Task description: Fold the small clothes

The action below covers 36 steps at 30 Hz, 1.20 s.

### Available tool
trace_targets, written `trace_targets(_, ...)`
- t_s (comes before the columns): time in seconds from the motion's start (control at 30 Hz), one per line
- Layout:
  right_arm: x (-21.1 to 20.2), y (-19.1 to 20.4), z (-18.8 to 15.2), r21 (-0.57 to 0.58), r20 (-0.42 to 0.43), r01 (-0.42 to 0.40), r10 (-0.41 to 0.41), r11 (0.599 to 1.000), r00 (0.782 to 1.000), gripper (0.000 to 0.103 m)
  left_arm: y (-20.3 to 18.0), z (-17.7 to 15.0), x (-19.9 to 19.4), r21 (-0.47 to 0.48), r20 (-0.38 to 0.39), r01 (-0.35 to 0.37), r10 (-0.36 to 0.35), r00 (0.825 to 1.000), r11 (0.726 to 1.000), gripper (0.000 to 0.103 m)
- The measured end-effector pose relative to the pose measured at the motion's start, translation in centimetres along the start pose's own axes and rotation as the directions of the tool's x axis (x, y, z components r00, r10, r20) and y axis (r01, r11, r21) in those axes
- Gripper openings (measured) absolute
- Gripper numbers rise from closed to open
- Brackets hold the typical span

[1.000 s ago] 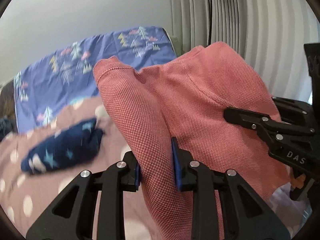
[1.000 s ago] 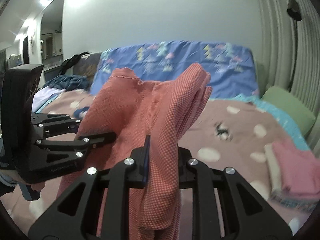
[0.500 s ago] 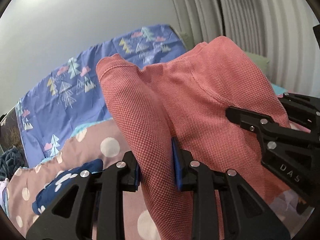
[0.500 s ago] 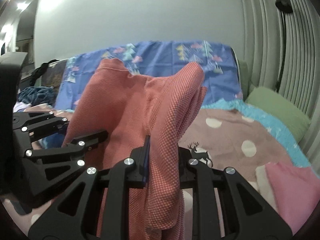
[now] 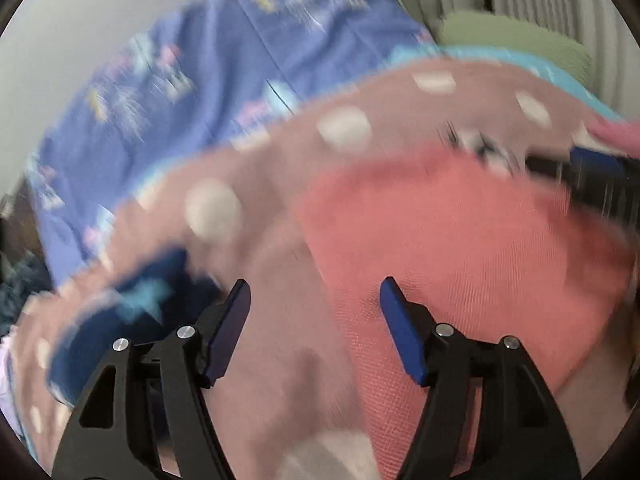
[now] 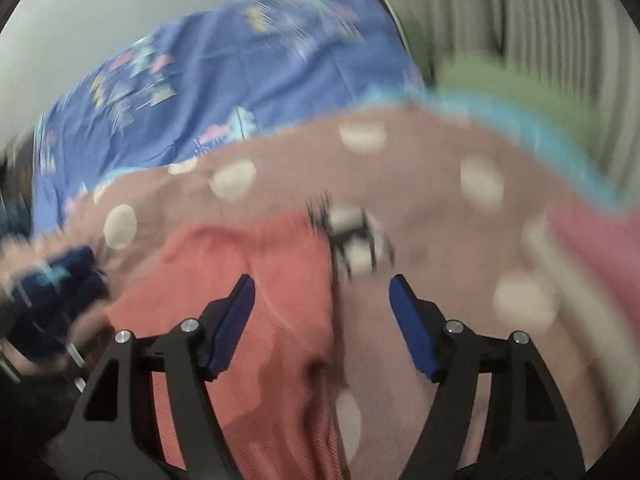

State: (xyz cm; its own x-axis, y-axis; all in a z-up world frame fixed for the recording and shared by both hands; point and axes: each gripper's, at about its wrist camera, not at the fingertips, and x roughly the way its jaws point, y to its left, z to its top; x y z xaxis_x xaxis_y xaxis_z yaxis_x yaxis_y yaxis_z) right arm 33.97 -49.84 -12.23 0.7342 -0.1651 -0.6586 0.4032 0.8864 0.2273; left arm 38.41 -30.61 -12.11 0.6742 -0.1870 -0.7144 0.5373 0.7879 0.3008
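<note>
The coral knit garment (image 5: 460, 248) lies on the dotted bedspread (image 5: 280, 168) of the bed, spread fairly flat though creased toward its near edge; motion blur hides whether a fold line has been formed. We read it as just laid down for folding, so the folds themselves appear to remain. Our left tool (image 5: 314, 304) hangs over the garment's left edge, its blue pads (image 5: 400, 332) apart and opening, with only bedspread and the garment's margin under the gap and nothing pinched. Our right tool (image 6: 322, 300) hangs over the garment's right edge, jaws likewise opening and clear of the cloth, which lies below them rather than between the pads. Left of the garment sits a dark blue starred item (image 5: 132, 304), crumpled and, we judge, not yet folded. To the garment's right, near the bed's edge, a pink and cream stack (image 6: 580, 264) looks like folded pieces, though blur leaves this uncertain. Beyond the garment a blue printed sheet (image 6: 240, 80) and a green cushion (image 5: 516, 40) close the far side.
</note>
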Motion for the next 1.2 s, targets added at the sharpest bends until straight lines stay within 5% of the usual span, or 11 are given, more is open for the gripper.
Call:
trace_targets(0.1,-0.1,-1.8,-1.1,0.094,-0.051,-0.047,0.052,0.994,0.997,0.068,0.2,-1.7,-0.5,-0.031,0.012,0.038,-0.038,0.999,0.999,0.068)
trace_targets(0.37,-7.5,-1.6,-7.8,0.076,-0.022,-0.089,0.091,0.993,0.996,0.072,-0.7,-6.2,-5.5,-0.115,0.050,0.089,-0.083,0.995,0.989,0.068)
trace_targets(0.47,-11.6,-2.3,-10.4,0.062,0.022,-0.085,0.084,0.994,0.996,0.072,-0.7,-8.1,-8.7,-0.169,0.062,0.119,-0.110,0.992,0.978,0.084)
trace_targets(0.63,-17.9,-3.8,-14.7,0.044,0.074,-0.042,0.038,0.998,0.997,0.073,-2.5,-11.8,-16.5,-0.140,0.183,0.033,-0.007,0.983,0.990,0.095)
trace_targets(0.8,-26.3,-3.6,-17.7,-0.049,0.164,-0.014,0.021,0.999,0.986,0.083,-3.1,-14.5,-24.0,-0.176,0.269,0.050,-0.001,0.963,0.983,0.102)
trace_targets(1.1,-38.9,-1.8,-18.7,-0.125,0.314,-0.035,0.073,0.991,0.947,0.095,-4.0,-18.2,-35.6,-0.206,0.390,-0.075,0.153,0.908,0.976,0.102)
trace_targets(1.2,-41.4,-0.6,-19.3,-0.154,0.345,-0.020,0.072,0.988,0.936,0.097,-4.2,-19.3,-38.0,-0.193,0.396,-0.059,0.133,0.909,0.979,0.102)
